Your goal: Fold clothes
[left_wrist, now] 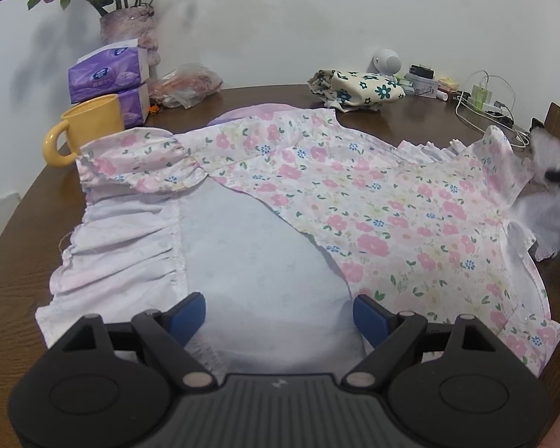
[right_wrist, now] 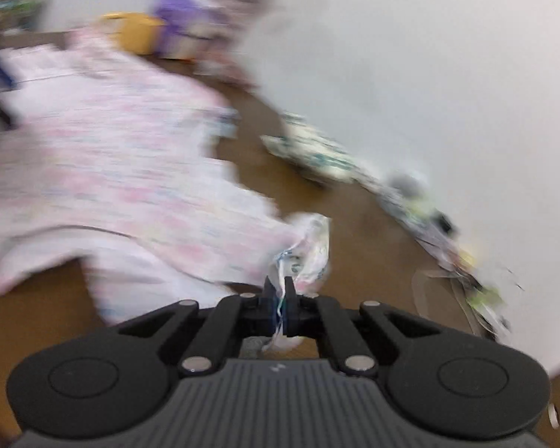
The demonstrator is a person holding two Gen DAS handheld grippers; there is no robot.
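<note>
A pink floral dress (left_wrist: 373,201) lies spread on the round brown table (left_wrist: 15,261), part of it folded over so its plain white inside (left_wrist: 250,246) faces up. My left gripper (left_wrist: 280,315) is open and empty, its blue pads (left_wrist: 190,313) just above the white part at the near edge. My right gripper (right_wrist: 279,298) is shut on a corner of the dress (right_wrist: 306,250), at the dress's right end. The right wrist view is motion-blurred; the dress (right_wrist: 112,156) stretches away to the left there.
A yellow mug (left_wrist: 89,127), purple tissue packs (left_wrist: 108,74), a flower vase (left_wrist: 130,26) and a plastic bag (left_wrist: 186,82) stand at the back left. A folded floral cloth (left_wrist: 358,87) and chargers with cables (left_wrist: 481,100) lie at the back right.
</note>
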